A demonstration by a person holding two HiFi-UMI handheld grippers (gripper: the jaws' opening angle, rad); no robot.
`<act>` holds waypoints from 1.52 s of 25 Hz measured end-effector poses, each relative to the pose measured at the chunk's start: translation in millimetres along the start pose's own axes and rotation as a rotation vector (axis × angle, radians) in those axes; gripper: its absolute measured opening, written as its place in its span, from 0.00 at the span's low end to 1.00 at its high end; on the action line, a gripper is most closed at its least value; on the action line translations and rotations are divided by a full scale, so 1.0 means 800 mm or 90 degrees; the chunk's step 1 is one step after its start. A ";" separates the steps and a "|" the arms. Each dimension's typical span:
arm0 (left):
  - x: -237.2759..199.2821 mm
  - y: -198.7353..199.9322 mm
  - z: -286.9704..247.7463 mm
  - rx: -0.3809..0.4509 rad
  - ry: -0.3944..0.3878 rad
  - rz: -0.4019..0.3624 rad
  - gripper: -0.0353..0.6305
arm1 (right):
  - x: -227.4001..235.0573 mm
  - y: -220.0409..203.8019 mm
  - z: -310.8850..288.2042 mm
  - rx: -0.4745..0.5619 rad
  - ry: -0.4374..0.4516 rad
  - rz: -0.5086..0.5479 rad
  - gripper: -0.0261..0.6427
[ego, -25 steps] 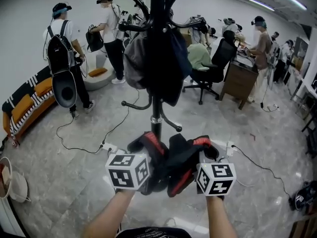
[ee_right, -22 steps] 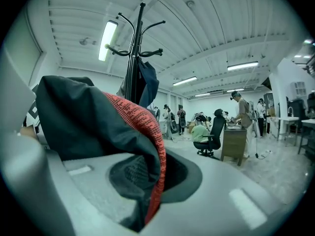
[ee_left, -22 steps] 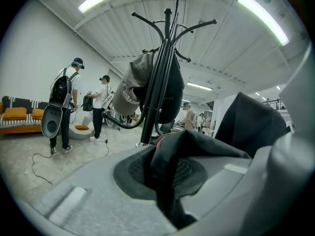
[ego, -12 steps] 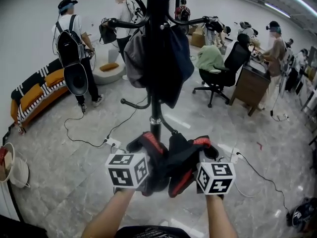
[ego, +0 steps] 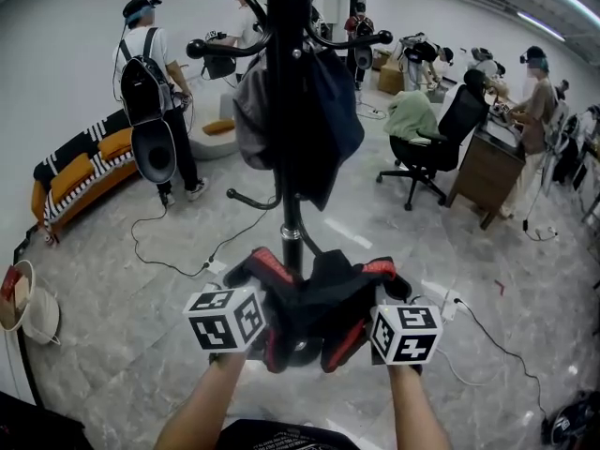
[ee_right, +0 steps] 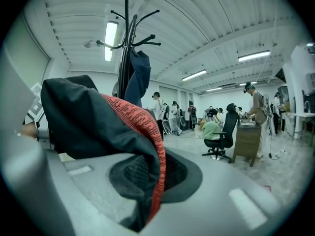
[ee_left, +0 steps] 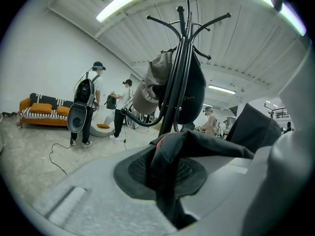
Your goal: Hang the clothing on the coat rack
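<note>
Over the last second the rack [ego: 286,111] has grown larger in the head view and now stands closer in front of you. The people behind it have slid across that view. Your left tool [ego: 225,319] has drifted a little outward and tipped, while your right tool [ego: 406,334] sits about where it was. The garment [ego: 314,303], black with red trim, stays bunched between them at the same sag. So the change looks like approach rather than hanging: nothing has gone over a hook yet, and the lift is still to come.

The garment hangs low, in front of the bottom of the pole and above the floor [ego: 112,364]. It is well below the upper arms. Clothes [ego: 309,129] already hang on the middle of the rack, a grey piece and a darker one. The ball-tipped hook [ego: 197,50] on the upper left looks free, and it seems the likely target if you raise both hands together.

Both tools are almost fully closed, each with cloth clamped in it. The left gripper view shows a black fold with a sliver of red running down across the dark pad and pinched between the jaws. The right gripper view shows the same for the other side, with a thick black fold edged in red ribbing lying over the pad and caught at the jaw line. Neither tool touches the rack or the other tool, and only the garment joins them.
</note>
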State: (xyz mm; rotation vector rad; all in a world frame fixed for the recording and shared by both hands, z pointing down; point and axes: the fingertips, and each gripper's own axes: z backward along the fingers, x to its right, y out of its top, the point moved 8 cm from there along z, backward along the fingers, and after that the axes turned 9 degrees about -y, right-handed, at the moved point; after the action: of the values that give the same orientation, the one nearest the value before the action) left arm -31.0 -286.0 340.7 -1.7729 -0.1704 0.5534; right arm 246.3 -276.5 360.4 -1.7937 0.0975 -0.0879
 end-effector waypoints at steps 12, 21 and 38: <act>-0.033 0.004 -0.020 0.000 0.013 0.010 0.09 | 0.003 -0.004 -0.036 -0.014 -0.012 -0.004 0.07; -0.057 0.002 -0.034 -0.012 0.023 0.016 0.09 | 0.002 -0.005 -0.068 -0.026 -0.013 -0.014 0.07; -0.092 -0.001 -0.068 -0.034 0.024 0.019 0.09 | 0.007 0.003 -0.131 -0.040 -0.018 -0.007 0.07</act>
State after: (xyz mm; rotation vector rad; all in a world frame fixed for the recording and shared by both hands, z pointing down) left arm -70.5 -362.7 371.4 -1.8395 -0.1334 0.5405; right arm 239.7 -379.1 381.9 -1.8574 0.0702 -0.0681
